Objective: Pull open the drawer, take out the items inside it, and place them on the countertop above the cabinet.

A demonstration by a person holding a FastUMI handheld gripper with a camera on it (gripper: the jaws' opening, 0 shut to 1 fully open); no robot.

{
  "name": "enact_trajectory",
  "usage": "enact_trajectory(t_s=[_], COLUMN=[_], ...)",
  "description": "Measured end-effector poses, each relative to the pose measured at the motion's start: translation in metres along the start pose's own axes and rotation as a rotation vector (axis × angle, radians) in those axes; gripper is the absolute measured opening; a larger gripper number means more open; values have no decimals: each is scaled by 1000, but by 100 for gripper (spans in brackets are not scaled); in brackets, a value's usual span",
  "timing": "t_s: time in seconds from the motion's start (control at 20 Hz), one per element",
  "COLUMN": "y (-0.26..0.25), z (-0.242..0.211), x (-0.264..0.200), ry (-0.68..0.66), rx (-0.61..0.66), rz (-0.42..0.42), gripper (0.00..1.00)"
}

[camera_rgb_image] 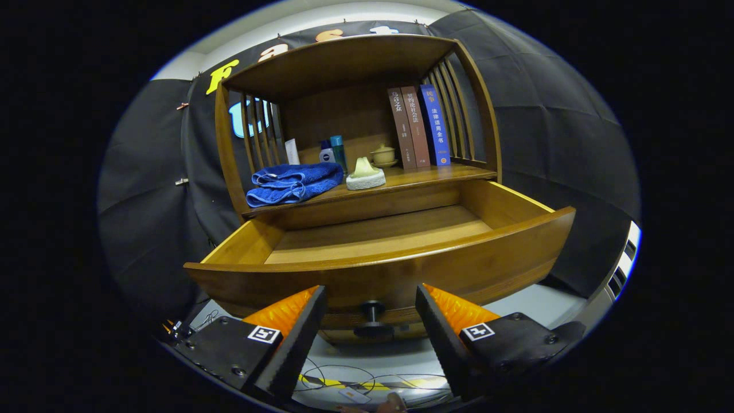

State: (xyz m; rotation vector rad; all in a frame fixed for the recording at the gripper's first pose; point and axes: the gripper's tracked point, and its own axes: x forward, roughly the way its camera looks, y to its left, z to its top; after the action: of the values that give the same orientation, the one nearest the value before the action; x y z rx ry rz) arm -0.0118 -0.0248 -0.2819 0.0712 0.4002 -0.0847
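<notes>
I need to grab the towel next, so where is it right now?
The blue towel lies folded on the countertop above the open drawer, beside the slatted side wall, with bottles behind it, well beyond the open gripper.

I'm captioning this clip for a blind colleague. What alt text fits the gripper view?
An open gripper sits at the round knob of a pulled-out wooden drawer, whose visible floor looks bare. On the countertop above lie a folded blue towel, bottles, a small pale object, a lidded cup and three upright books.
</notes>
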Motion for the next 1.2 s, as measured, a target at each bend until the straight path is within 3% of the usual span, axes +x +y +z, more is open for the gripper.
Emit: enact_trajectory(t_s=[0.4,1.2], y=[-1,3], z=[7,42], x=[16,123], ry=[8,52], rx=[-8,13], rz=[-10,-22], gripper=[99,99])
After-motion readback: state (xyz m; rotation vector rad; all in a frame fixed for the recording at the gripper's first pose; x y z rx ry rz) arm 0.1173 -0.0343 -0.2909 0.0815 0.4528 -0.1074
